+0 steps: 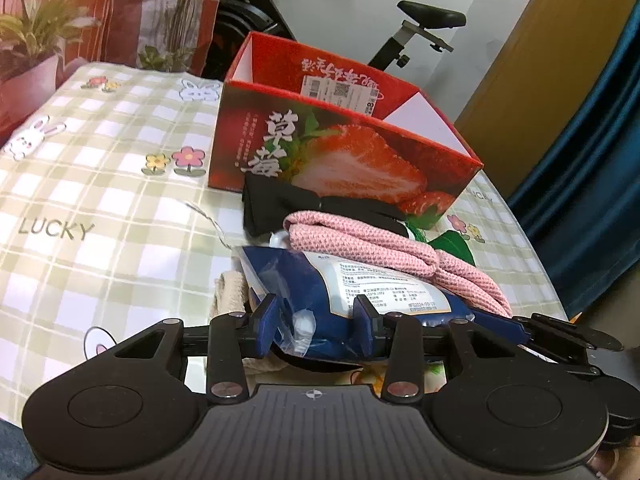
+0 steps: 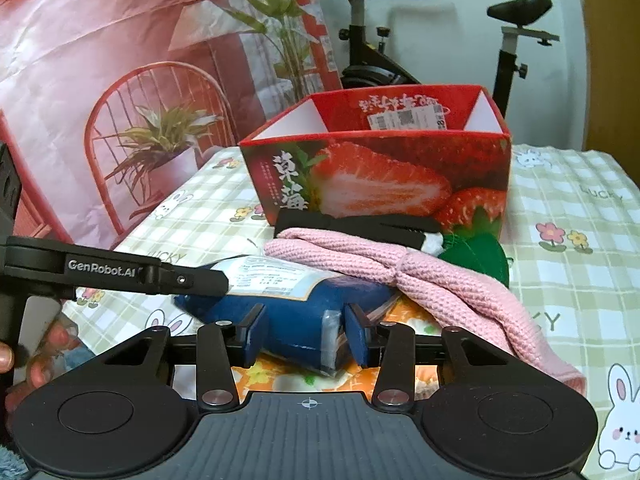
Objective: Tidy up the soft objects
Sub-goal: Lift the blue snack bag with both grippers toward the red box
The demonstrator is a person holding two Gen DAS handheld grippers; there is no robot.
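A blue soft item in a clear plastic pack [image 1: 320, 300] [image 2: 304, 312] lies on the checked tablecloth in front of an open red strawberry box [image 1: 340, 152] [image 2: 380, 168]. My left gripper [image 1: 316, 320] is closed around one end of the pack. My right gripper [image 2: 304, 330] is closed around its other end. A pink knitted cloth [image 1: 380, 256] [image 2: 420, 280] lies partly over the pack. Black fabric [image 1: 288, 200] [image 2: 352, 224] and a green felt piece [image 1: 452, 244] [image 2: 476, 256] lie against the box. A beige cloth [image 1: 232, 292] sits under the pack's left side.
The tablecloth [image 1: 100, 200] [image 2: 580, 260] covers the table, whose edge falls away on the right in the left wrist view. An exercise bike [image 1: 420, 28] [image 2: 380, 40] stands behind the box. The left gripper's body [image 2: 120, 272] crosses the right wrist view at left.
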